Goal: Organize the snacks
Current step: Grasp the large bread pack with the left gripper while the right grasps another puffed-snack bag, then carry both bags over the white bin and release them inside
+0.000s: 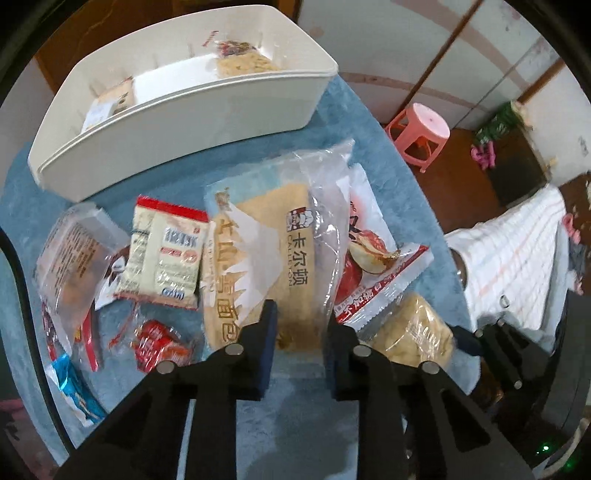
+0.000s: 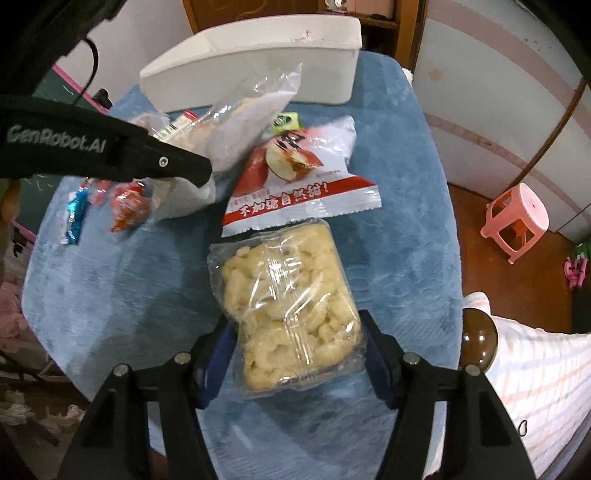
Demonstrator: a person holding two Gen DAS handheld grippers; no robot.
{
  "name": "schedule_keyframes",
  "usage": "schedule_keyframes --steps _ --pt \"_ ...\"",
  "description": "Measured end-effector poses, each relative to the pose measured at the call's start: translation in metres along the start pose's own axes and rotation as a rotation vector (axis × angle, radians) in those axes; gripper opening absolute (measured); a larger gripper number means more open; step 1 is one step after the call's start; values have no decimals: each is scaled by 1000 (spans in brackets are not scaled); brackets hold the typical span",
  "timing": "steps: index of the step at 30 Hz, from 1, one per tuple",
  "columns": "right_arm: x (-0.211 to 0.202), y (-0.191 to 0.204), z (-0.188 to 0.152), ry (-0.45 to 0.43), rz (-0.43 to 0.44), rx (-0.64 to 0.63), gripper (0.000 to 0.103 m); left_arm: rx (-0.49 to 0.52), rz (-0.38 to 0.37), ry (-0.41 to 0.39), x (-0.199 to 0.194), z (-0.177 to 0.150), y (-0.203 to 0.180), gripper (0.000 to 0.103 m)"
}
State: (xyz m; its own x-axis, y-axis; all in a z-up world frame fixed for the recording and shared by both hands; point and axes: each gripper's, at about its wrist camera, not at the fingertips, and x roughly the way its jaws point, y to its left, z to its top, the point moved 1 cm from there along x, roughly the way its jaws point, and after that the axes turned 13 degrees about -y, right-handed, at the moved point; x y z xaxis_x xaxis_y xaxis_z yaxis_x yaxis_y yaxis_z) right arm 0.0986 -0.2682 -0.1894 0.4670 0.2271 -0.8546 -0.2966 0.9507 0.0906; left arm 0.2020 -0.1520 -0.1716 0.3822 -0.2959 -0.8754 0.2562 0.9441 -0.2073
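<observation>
I've got my left hand-held gripper (image 1: 301, 328) nipped on the bread bag (image 1: 266, 240) & my right hand-held gripper (image 2: 295, 343) squeezing the puffy snack pack (image 2: 288, 306), w/ two snacks in the white bin (image 1: 177, 125) ahead, lots left on the worktop (image 2: 122, 295).

i'm in a lived-in home, wooden door (image 2: 295, 14), pink plastic stool (image 1: 421, 134) on brown floor, blue fuzzy cover (image 2: 399, 221) on table, striped cloth (image 1: 517, 254)
</observation>
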Motion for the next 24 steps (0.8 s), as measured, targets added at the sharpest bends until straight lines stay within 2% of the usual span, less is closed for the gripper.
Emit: schedule_keyframes --steps 4,16,24 --pt "-13 9 5 -23 17 11 64 -37 -17 -25 -21 -3 13 12" --pt "-53 38 26 -80 90 28 64 -101 -55 -108 -94 -10 52 7" --pt "-69 63 71 -165 126 -20 64 -134 -68 -224 -148 13 70 5"
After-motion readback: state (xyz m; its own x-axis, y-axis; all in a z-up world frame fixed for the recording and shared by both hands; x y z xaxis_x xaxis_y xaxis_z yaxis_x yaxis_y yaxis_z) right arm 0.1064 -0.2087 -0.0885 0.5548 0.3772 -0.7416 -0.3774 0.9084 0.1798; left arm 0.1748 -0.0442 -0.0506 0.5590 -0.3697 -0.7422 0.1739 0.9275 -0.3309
